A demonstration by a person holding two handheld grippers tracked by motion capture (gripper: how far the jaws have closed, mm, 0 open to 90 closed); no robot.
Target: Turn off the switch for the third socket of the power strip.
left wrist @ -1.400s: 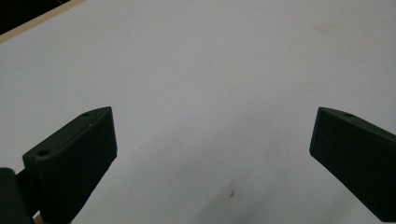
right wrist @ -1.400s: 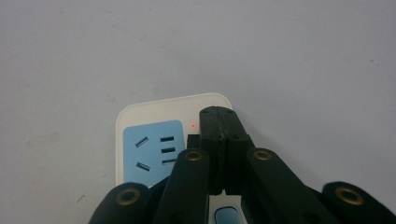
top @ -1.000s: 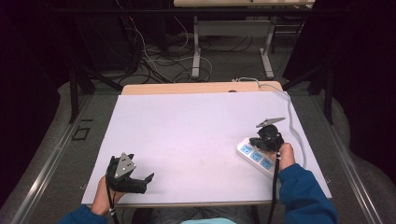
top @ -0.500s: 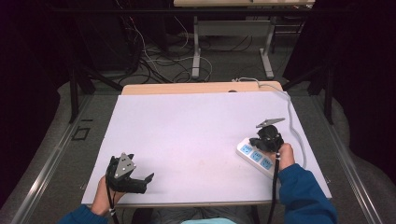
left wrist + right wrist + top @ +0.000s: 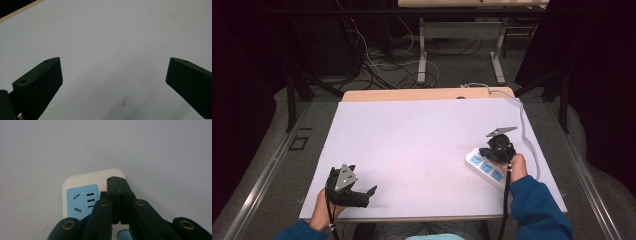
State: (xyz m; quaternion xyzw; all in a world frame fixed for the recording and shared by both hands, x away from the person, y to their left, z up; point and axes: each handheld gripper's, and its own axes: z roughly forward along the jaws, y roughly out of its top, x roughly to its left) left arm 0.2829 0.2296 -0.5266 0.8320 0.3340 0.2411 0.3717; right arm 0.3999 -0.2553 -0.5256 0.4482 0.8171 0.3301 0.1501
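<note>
Left claw sits at the lower left of the high view, low over the white counter, w/ its jaws spread wide and nothing between them. In the left gripper view the two black jaws stand far apart over bare white surface.

Right claw is at the right of the high view, above the near end of a white power strip w/ blue sockets. In the right gripper view its jaws are pressed together, empty, tips over the strip's end beside a small red light. The strip's cord runs up along the right edge of the counter.
</note>
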